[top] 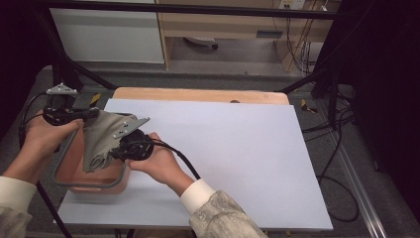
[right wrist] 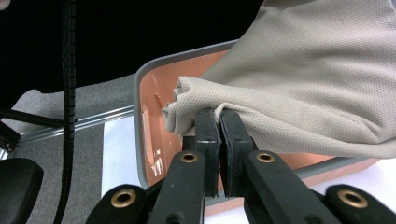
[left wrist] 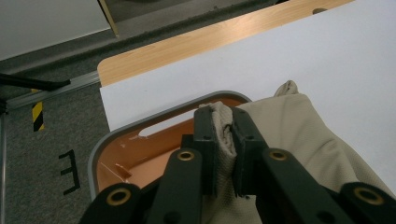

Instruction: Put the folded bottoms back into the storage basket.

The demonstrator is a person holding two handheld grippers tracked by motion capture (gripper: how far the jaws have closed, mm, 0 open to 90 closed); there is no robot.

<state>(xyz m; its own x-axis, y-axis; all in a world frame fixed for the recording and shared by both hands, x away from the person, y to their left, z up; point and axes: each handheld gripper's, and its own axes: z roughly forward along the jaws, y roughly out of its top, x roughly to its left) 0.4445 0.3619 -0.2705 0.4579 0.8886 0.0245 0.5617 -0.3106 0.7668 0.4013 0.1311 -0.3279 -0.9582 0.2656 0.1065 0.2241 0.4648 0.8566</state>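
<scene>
Both grippers [top: 94,115] [top: 113,154] clamp cloth [top: 101,136] above bin [top: 86,184].

The left gripper [top: 91,114] is black, and a flat grey plate with three corners [top: 62,89] sits on top of it. The right gripper [top: 115,154] is black too and wears the same kind of grey plate [top: 131,127]. A thick black cable [top: 181,160] runs from it past the wrist. In the left gripper view, two long black jaws rise from the bottom, with flat square ends and round brass-coloured rings [left wrist: 186,155] at the joints. The right gripper view shows the same rings [right wrist: 188,157]. The person wears white cuffs [top: 200,193] under sleeves [top: 225,216] of pale patterned cloth.
</scene>
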